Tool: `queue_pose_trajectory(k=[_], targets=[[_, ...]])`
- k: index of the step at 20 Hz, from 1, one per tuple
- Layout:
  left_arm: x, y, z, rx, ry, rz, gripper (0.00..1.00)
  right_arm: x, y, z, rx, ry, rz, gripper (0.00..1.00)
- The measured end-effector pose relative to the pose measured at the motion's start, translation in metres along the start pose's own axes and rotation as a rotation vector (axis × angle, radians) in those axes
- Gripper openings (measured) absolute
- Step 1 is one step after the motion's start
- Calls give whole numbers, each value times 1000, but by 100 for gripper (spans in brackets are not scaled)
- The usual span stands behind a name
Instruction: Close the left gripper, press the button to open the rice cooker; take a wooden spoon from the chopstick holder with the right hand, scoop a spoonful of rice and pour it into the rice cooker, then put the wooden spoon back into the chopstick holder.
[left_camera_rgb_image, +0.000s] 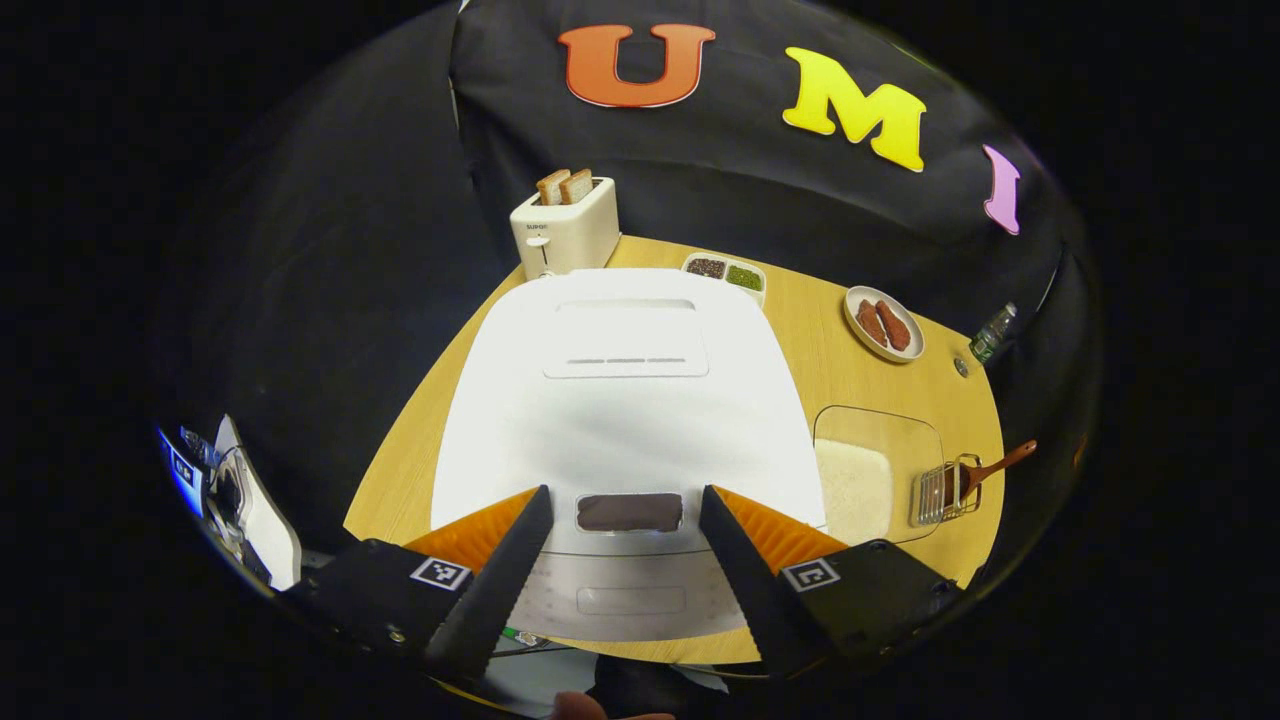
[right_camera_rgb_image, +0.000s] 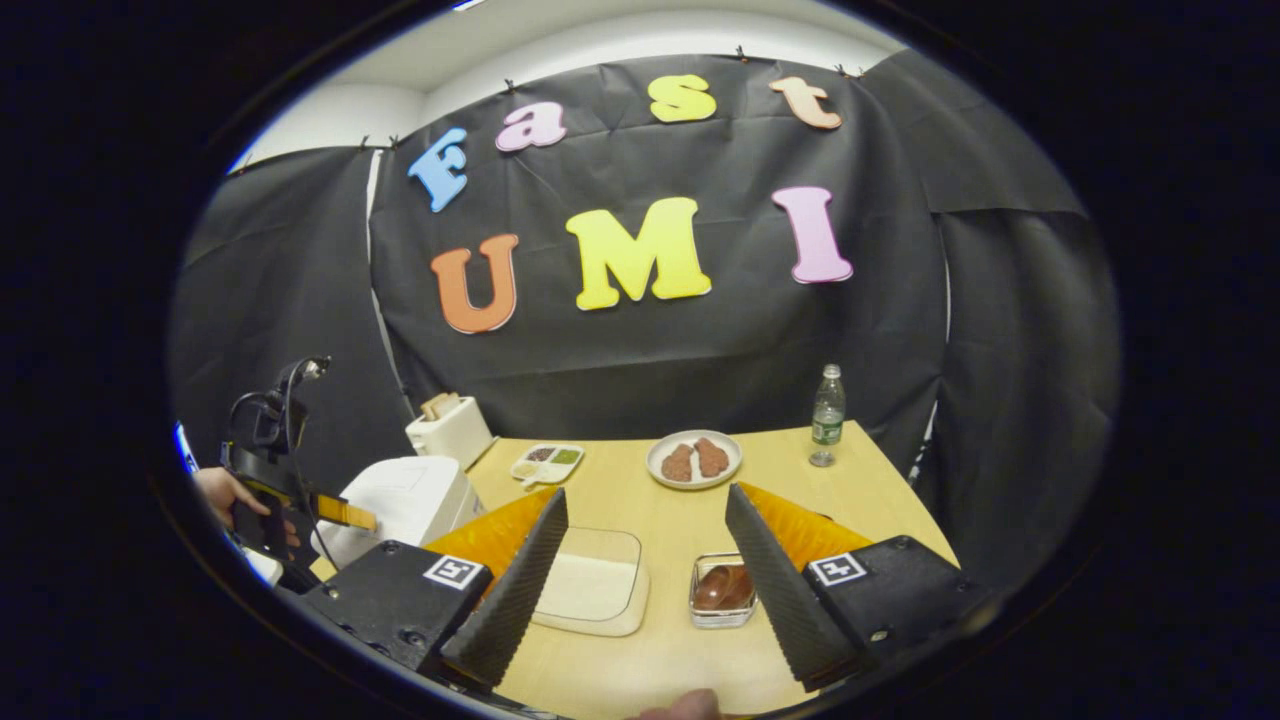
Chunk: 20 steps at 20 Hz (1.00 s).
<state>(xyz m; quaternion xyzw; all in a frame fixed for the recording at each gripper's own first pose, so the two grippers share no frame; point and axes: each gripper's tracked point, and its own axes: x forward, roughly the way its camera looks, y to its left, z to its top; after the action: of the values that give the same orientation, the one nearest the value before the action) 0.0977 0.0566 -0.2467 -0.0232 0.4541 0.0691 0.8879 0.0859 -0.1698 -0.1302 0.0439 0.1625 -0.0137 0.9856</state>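
Desk (left_camera_rgb_image: 880, 385): your round wooden top carries everything here.
Rice cooker (left_camera_rgb_image: 625, 400): white, boxy with rounded corners, lid down; it sits at the desk's near-left edge, its dark button (left_camera_rgb_image: 630, 512) on the front lip facing you, long axis running from you toward the far edge.
Rice tray (right_camera_rgb_image: 592, 590): clear rectangular dish of white rice (just right of the cooker), near the front edge.
Toaster (left_camera_rgb_image: 565, 228): cream, two slices up, at the far-left edge behind the cooker.
Plate (right_camera_rgb_image: 694, 459): white, two brown pieces, toward the far edge.
Bottle (right_camera_rgb_image: 827, 415): upright at the far-right edge.
Chopstick holder (left_camera_rgb_image: 940, 492): small wire-sided box right of the tray, by the right edge.
Wooden spoon (left_camera_rgb_image: 985, 472): brown, resting in the holder, handle tilted up and out toward the desk's right edge.
Left gripper (left_camera_rgb_image: 625, 520): you hold it released, fingers spread to either side of the button, above the cooker's front.
Right gripper (right_camera_rgb_image: 648, 560): released too, hovering over the front edge, tray and holder beyond its fingers.
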Motion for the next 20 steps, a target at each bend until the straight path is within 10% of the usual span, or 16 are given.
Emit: queue_pose_trajectory(k=[20], targets=[[-275,-4,3,-23,-623,-269,95,-182,74,45,-32,-245,-139,99]])
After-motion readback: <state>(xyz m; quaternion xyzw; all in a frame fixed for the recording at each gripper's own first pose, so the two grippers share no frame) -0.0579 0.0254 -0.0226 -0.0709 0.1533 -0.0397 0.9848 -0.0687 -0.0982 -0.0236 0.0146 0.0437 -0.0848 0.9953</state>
